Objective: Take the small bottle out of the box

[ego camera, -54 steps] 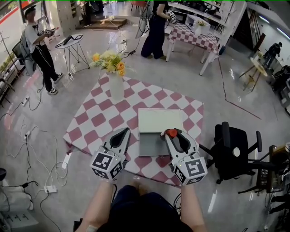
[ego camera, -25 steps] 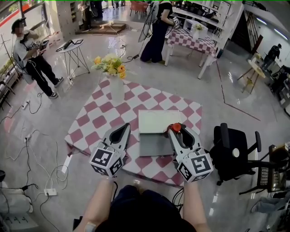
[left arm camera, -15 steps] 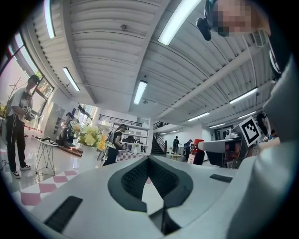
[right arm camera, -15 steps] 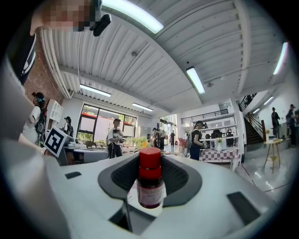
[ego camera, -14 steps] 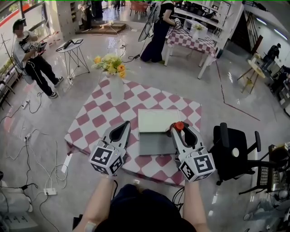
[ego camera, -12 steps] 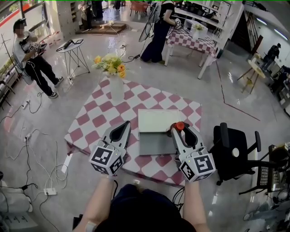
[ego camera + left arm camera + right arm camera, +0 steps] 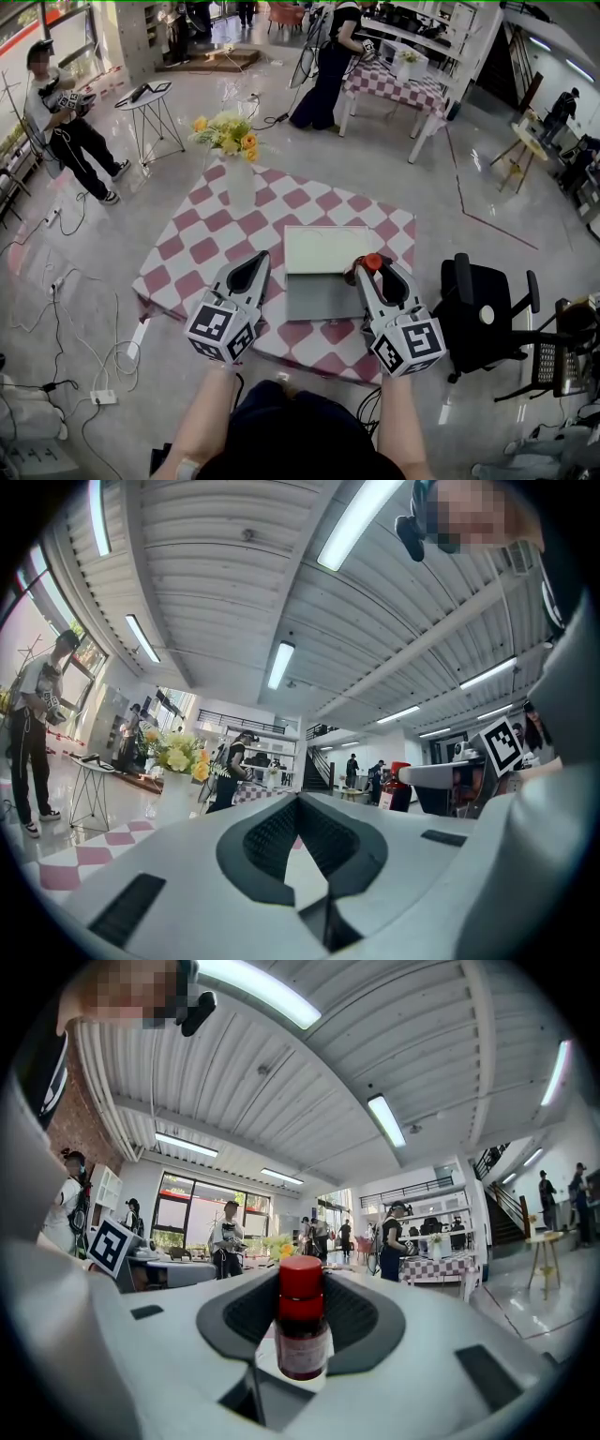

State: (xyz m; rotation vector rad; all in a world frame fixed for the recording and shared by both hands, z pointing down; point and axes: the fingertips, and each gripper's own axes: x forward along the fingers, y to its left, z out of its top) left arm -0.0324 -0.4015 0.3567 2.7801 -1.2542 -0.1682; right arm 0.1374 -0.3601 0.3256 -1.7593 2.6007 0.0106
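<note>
Over the checkered table (image 7: 202, 248), the left gripper (image 7: 251, 269) hangs empty, jaws together, just left of the open box (image 7: 317, 298). At the box's right edge, the right gripper (image 7: 373, 266) is clamped on the small bottle (image 7: 301, 1330). The bottle stands upright; I'd say any tilt or slackened squeeze could drop it.

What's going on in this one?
A person works two handheld grippers over a checked table. The right gripper is clamped on the small red-capped bottle, upright, by the right edge of the open box. The left gripper is shut and empty, on the box's left side.
</note>
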